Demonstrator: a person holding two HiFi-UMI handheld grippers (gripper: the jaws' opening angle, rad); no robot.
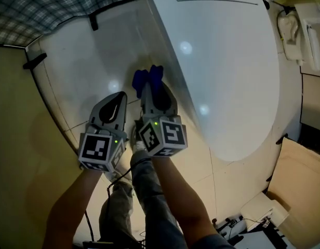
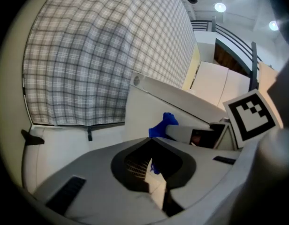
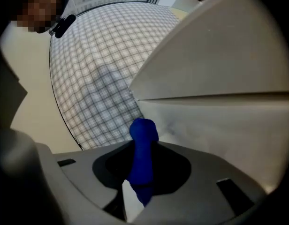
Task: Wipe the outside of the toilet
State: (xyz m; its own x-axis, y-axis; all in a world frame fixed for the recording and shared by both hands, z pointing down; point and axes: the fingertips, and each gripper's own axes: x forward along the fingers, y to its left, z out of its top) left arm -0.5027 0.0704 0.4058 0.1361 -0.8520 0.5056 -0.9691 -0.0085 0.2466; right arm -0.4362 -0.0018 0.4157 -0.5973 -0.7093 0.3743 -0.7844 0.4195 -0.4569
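Right gripper [image 1: 149, 90]: closed tight on a blue cloth [image 1: 148, 79], bunched and poking out past the tips, held up at the side wall of the toilet [image 1: 227, 61] just under the lid edge. Cannot tell whether cloth and wall actually touch. Lower end of the cloth buried between the jaws.

Left gripper [image 1: 117, 98]: jaws together with nothing between them, just beside the right one on the side away from the toilet.

Tank end of the toilet cut off at the top of the head view. Behind the toilet, a plaid curtain [image 1: 45, 9], only partly in view. On the toilet's far side, a white wall fitting [image 1: 297, 30], hard to make out. Near the toilet's front end, a cardboard box [image 1: 300, 180] and tangled cables [image 1: 238, 226], cropped by the picture edge.
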